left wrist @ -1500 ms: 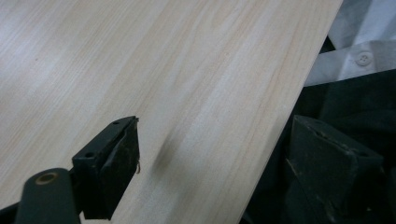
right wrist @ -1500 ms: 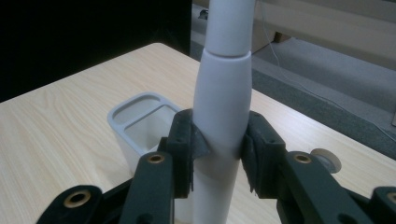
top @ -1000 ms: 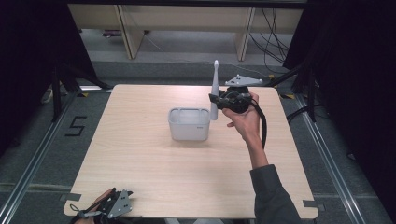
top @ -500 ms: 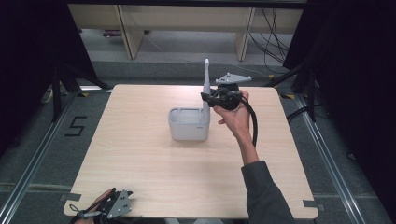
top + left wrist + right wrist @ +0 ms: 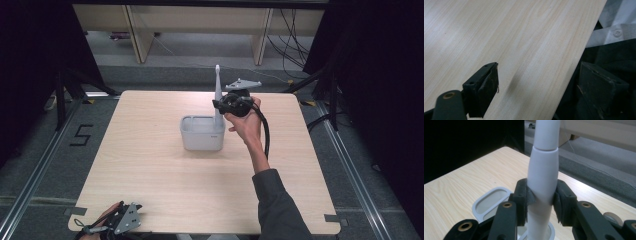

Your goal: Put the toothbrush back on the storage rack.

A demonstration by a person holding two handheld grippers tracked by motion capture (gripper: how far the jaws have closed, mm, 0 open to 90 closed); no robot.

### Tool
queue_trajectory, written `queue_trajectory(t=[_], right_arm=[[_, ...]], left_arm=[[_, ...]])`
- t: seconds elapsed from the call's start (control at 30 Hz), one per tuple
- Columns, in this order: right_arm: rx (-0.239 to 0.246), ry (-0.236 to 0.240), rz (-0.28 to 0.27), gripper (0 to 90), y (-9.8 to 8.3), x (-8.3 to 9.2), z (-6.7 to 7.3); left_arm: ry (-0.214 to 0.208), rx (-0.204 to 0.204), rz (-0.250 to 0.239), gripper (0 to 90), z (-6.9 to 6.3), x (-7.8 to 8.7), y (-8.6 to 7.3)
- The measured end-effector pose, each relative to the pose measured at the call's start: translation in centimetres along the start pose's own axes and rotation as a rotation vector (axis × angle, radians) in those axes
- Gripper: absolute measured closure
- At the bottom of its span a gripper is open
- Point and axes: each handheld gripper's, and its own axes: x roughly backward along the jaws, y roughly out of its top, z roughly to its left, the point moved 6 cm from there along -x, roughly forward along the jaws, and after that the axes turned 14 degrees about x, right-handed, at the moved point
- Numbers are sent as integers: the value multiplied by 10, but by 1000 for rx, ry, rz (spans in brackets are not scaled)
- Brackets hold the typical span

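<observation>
Right gripper view: gripper (image 5: 541, 200) clamps toothbrush (image 5: 543, 180) (upright) above holder (image 5: 482, 203).

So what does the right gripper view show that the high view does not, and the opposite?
The right gripper view shows the right tool with both pads pressing on the white toothbrush handle, and the holder's oval compartments. The high view shows the whole table, the left tool at its near edge and the toothbrush's upright top. Both show the handle held over the grey holder.
</observation>
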Motion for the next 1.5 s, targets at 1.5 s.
queue_trajectory(t=[1.5], right_arm=[[-25, 39, 90, 665, -49, -28, 12]], left_arm=[[2, 0, 0, 162, 0, 0, 0]])
